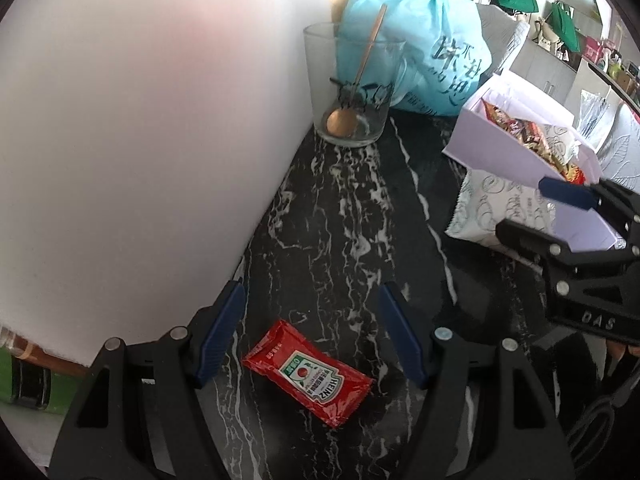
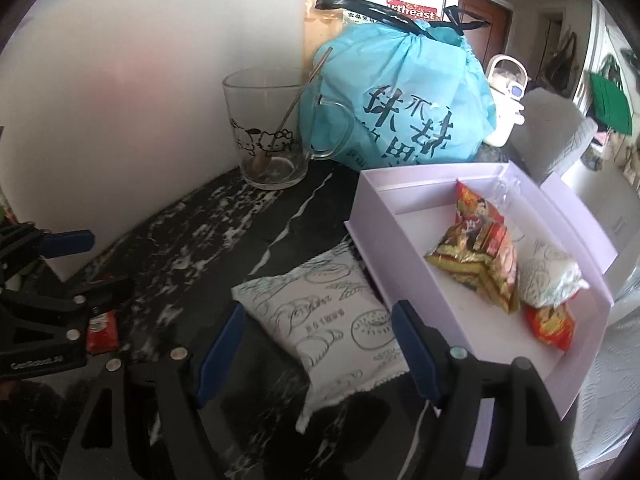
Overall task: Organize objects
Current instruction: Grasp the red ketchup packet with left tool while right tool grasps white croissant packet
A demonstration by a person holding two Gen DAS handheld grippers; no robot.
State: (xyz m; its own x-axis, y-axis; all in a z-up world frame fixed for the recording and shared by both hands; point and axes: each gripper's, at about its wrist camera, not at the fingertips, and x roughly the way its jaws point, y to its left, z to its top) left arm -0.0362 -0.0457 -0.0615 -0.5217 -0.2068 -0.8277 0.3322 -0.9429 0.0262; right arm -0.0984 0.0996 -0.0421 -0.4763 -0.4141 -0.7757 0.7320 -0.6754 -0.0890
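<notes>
Left of the lilac box (image 2: 372,216), on the black marble worktop (image 1: 360,208): red ketchup sachet (image 1: 307,378) lying flat, framed by the left tongs (image 1: 312,336), spread wide and gripping nothing. Nearer the box, touching its wall: white printed snack pouch (image 2: 324,320), between the gaping, empty right tongs (image 2: 316,352). Inside the box: several snack packets (image 2: 480,256).
</notes>
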